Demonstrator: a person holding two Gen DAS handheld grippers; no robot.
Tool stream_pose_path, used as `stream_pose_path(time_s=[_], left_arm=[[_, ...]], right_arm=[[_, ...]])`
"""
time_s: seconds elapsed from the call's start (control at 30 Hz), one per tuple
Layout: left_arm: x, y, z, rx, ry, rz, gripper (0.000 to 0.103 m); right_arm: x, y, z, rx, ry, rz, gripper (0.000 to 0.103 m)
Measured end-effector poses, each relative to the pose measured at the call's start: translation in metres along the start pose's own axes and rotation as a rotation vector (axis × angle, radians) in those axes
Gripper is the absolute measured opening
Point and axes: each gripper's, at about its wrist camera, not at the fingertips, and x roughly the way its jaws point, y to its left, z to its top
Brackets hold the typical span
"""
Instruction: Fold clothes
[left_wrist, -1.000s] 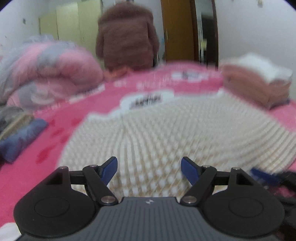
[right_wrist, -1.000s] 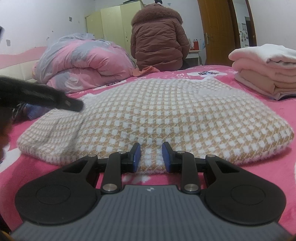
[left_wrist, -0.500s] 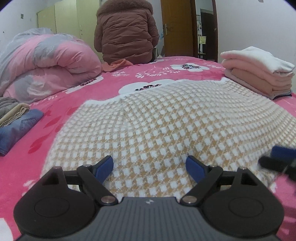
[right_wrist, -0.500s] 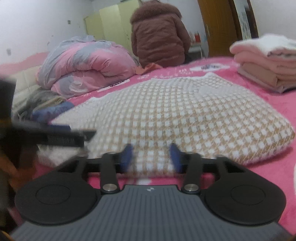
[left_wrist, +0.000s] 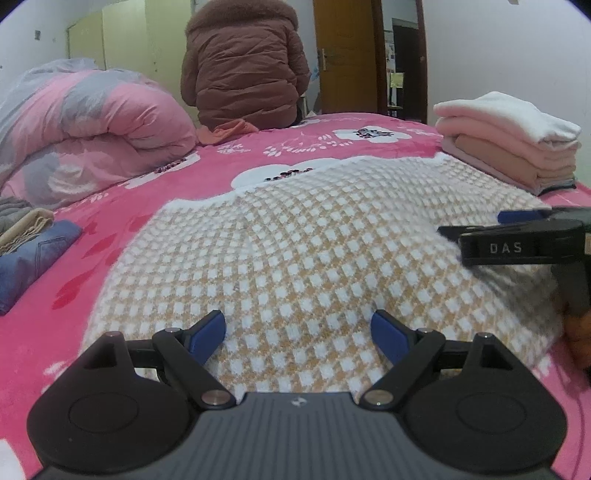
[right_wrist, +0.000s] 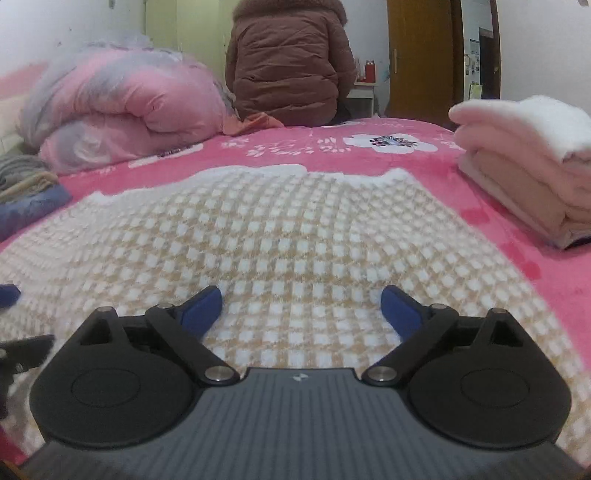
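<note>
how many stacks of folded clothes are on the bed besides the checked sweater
2: a pink and white stack at the right edge, and a jeans and grey stack at the left edge. More may lie out of view.

Under the left claw (left_wrist: 298, 332) lies a checked garment (left_wrist: 314, 240) of thick, nubbly tan-and-white knit. The claw bodies are matt black plastic with blue pads (right_wrist: 400, 308) and small shiny metal pins. The bed cover (left_wrist: 110, 236) around the garment looks plush, soft fleece. Ahead and right of the right claw (right_wrist: 301, 308), the folded stack (right_wrist: 528, 162) looks fluffy, and the door (right_wrist: 421, 55) beyond is smooth wood.
</note>
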Motion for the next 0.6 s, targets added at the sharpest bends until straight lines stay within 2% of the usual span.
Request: stream_pose_path(time_s=[0.1, 0.27, 0.37, 0.43, 0.47, 0.53, 0.57, 0.6], left_arm=[[-0.008, 0.006, 0.004, -0.009, 0.000, -0.017, 0.085], [-0.029, 0.010, 0.022, -0.005, -0.103, -0.011, 0.083], [-0.017, 0.001, 0.039, 0.037, -0.122, 0.004, 0.083], [0.002, -0.008, 0.048, 0.071, -0.095, 0.026, 0.083], [0.019, -0.012, 0.049, 0.081, -0.047, 0.051, 0.083], [0.051, -0.007, 0.044, 0.024, 0.044, 0.072, 0.092], [0.057, -0.001, 0.040, -0.027, 0.050, 0.067, 0.098], [0.058, 0.005, 0.039, -0.058, 0.051, 0.050, 0.099]], right_arm=[[-0.001, -0.002, -0.003, 0.004, -0.008, 0.005, 0.095], [0.001, -0.002, -0.001, 0.011, -0.016, 0.012, 0.095], [0.001, -0.002, 0.000, 0.011, -0.018, 0.012, 0.095], [0.001, -0.002, -0.001, 0.011, -0.019, 0.012, 0.095], [0.001, -0.002, -0.001, 0.012, -0.019, 0.012, 0.095], [0.001, -0.002, -0.001, 0.012, -0.019, 0.012, 0.095], [0.001, -0.002, -0.001, 0.011, -0.019, 0.012, 0.095], [0.001, -0.002, -0.001, 0.010, -0.019, 0.012, 0.095]])
